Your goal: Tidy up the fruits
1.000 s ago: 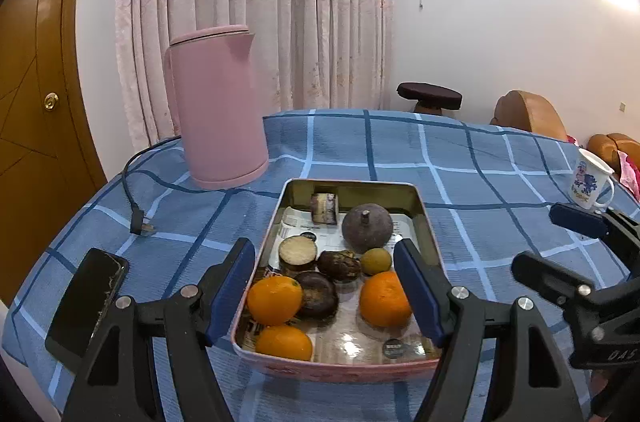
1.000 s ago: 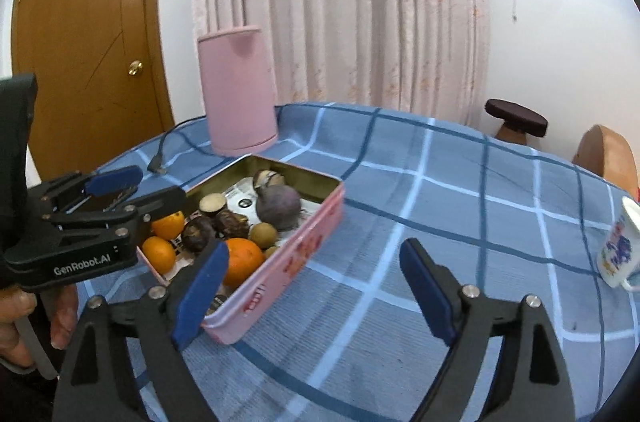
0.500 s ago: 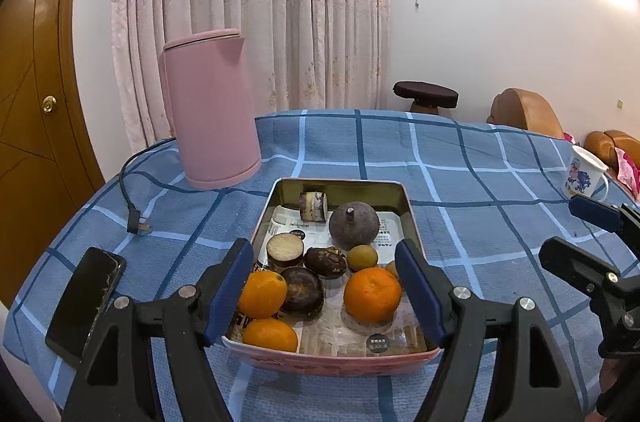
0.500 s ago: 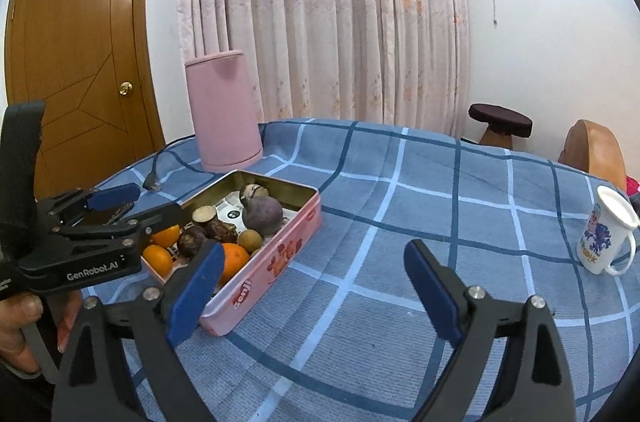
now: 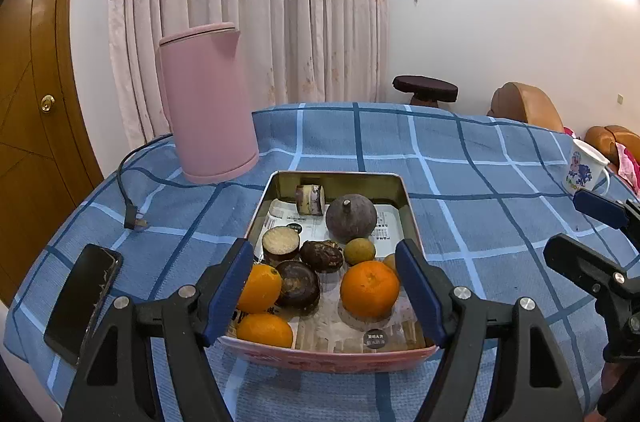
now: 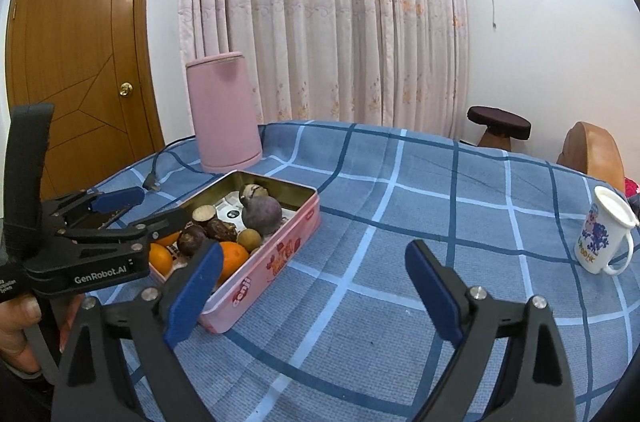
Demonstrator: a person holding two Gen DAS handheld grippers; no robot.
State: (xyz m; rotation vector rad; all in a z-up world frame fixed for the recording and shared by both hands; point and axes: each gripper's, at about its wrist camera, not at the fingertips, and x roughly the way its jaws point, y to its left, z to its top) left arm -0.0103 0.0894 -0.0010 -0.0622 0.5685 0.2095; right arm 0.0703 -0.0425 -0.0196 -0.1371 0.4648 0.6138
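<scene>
A pink tin (image 5: 332, 358) (image 6: 276, 262) on the blue checked tablecloth holds three oranges (image 5: 370, 288), a large purple round fruit (image 5: 351, 218) (image 6: 262, 215), a small green fruit (image 5: 359, 251), dark brown fruits (image 5: 298, 282) and cut pieces (image 5: 281, 240). My left gripper (image 5: 326, 292) is open and empty, held above the tin's near end; it also shows in the right wrist view (image 6: 132, 210). My right gripper (image 6: 314, 296) is open and empty over bare cloth right of the tin; it also shows in the left wrist view (image 5: 580, 230).
A pink kettle (image 5: 206, 102) (image 6: 224, 112) stands behind the tin, its cord and plug (image 5: 134, 220) trailing left. A black phone (image 5: 82, 300) lies at the near left table edge. A white printed mug (image 6: 604, 236) (image 5: 586, 172) stands at the right. A stool and chairs are beyond the table.
Both grippers have drawn back and risen away from the tin, so the fruits look farther off and more of the room shows. Both stay open. Nothing in the tin has moved.
</scene>
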